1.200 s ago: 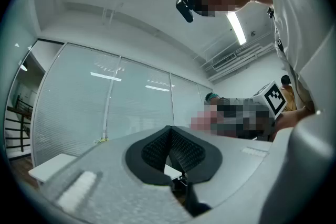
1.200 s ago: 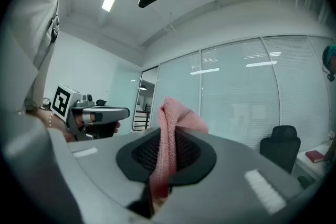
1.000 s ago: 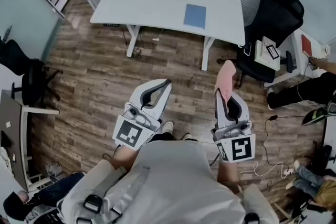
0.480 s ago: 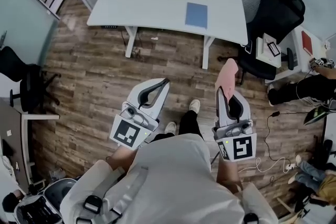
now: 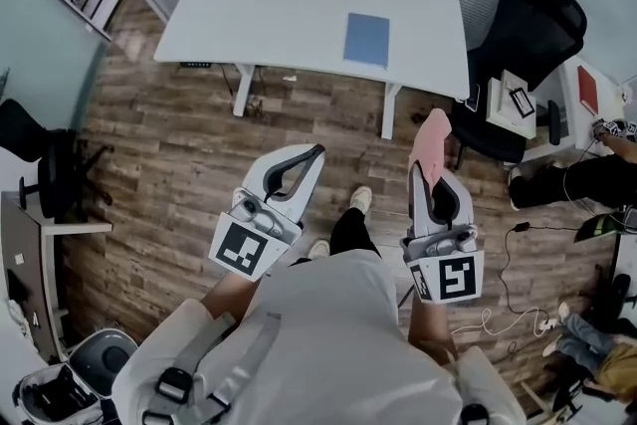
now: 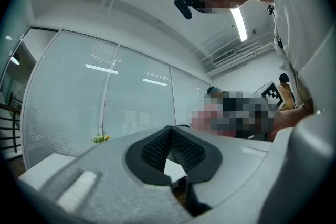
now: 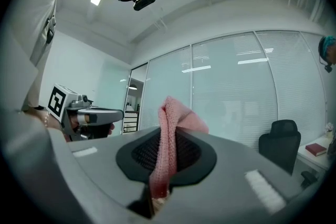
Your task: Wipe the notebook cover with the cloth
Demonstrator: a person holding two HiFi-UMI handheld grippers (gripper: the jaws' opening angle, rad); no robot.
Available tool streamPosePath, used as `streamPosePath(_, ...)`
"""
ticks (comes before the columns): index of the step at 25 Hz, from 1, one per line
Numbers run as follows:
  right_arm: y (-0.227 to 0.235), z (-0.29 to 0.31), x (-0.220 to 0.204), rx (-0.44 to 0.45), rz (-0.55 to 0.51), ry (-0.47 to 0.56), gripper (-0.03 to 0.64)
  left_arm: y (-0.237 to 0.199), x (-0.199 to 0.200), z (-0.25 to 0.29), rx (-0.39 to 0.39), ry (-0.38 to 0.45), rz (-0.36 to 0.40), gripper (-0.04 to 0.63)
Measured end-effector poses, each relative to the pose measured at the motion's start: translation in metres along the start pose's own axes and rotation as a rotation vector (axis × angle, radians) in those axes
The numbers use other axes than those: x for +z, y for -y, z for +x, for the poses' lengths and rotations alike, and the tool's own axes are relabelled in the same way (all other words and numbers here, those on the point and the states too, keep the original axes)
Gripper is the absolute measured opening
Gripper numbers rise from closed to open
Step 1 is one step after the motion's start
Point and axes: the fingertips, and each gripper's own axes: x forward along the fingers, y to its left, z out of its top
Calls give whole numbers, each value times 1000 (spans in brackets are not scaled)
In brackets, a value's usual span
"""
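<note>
Approach step: the right gripper (image 5: 426, 176) clamped the pink cloth (image 5: 431, 140), the left gripper (image 5: 315, 154) was closed and empty, and the blue notebook (image 5: 367, 39) lay on the white table (image 5: 259, 15) well ahead; the next move likely called for reaching its cover.

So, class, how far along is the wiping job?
Done: the pink cloth is clamped in the right claw. In hand: the person stands short of the white table. Left: reaching the blue notebook there and wiping its cover. The left claw is shut, empty.
</note>
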Motion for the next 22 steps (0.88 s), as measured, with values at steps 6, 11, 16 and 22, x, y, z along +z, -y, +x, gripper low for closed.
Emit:
streamPosePath(6, 69, 40, -11, 9, 19, -10, 29, -17, -7, 79, 16, -7, 12, 2)
streamPosePath(11, 127, 70, -16, 4, 26, -11, 30, -30, -10, 139, 43, -9, 35, 2)
streamPosePath(16, 175, 100, -24, 11, 29, -18, 31, -46, -18, 194, 63, -17, 38, 2)
streamPosePath(22, 212, 134, -37, 53, 31, -26, 31, -60, -33, 239, 74, -31, 42, 2)
